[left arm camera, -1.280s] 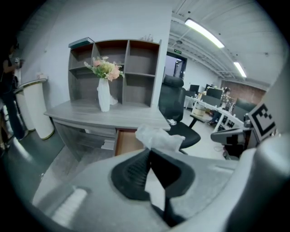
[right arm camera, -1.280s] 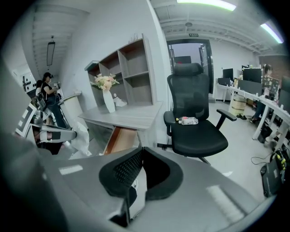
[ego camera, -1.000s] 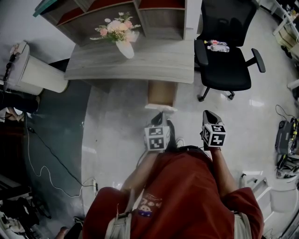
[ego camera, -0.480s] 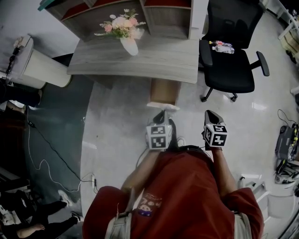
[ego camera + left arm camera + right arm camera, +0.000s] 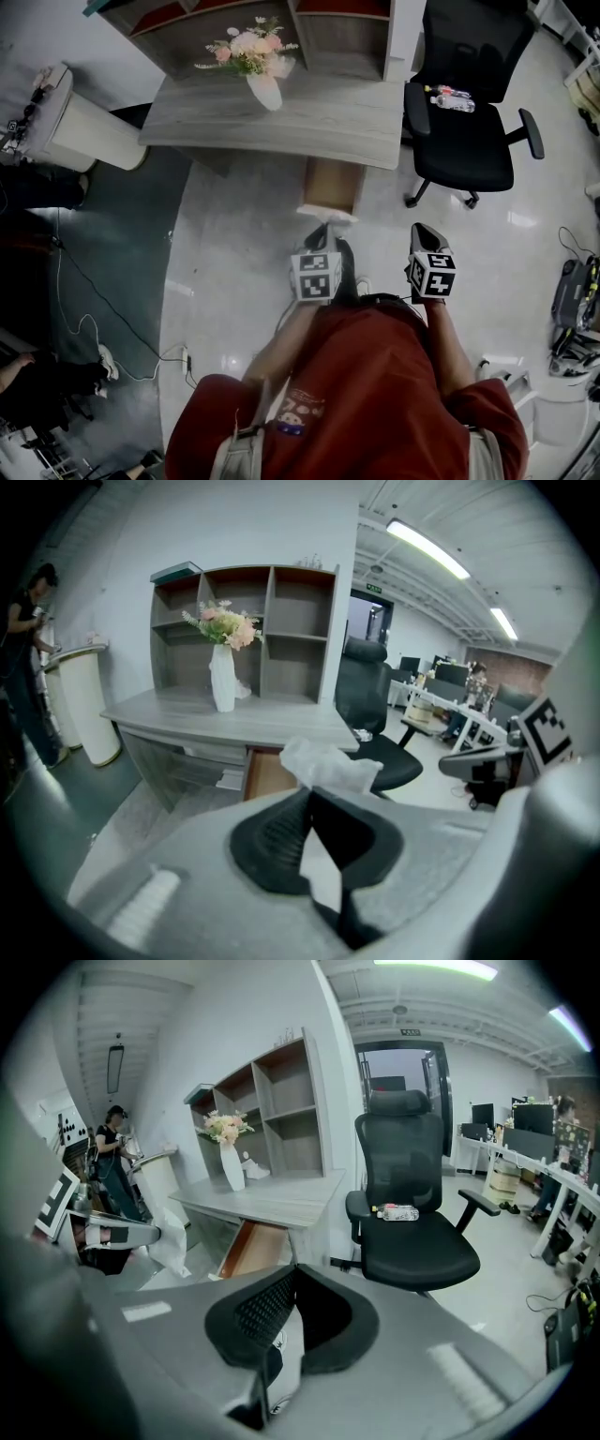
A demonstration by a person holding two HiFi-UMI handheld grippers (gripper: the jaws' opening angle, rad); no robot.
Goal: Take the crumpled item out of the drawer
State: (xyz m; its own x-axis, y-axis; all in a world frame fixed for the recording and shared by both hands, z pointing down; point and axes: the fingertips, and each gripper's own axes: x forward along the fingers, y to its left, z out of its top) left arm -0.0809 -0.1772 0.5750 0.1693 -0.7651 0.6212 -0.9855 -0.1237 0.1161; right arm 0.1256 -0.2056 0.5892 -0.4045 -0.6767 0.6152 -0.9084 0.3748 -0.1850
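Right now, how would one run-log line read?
left hand-held gripper: shut on crumpled white paper | right hand-held gripper: shut, empty | brown wooden drawer: open

Your head view has swung a little: the desk (image 5: 281, 117), its vase of flowers (image 5: 265, 89), the open drawer (image 5: 333, 185) and the black chair (image 5: 466, 141) all sit slightly further right than a second ago. At the left edge a bystander (image 5: 47, 382) has come in, and their pale shoe (image 5: 105, 361) has stepped further up the floor.

Vase (image 5: 266, 91) on desk (image 5: 328, 117), chair (image 5: 469, 141) to its right, drawer (image 5: 330, 185) below
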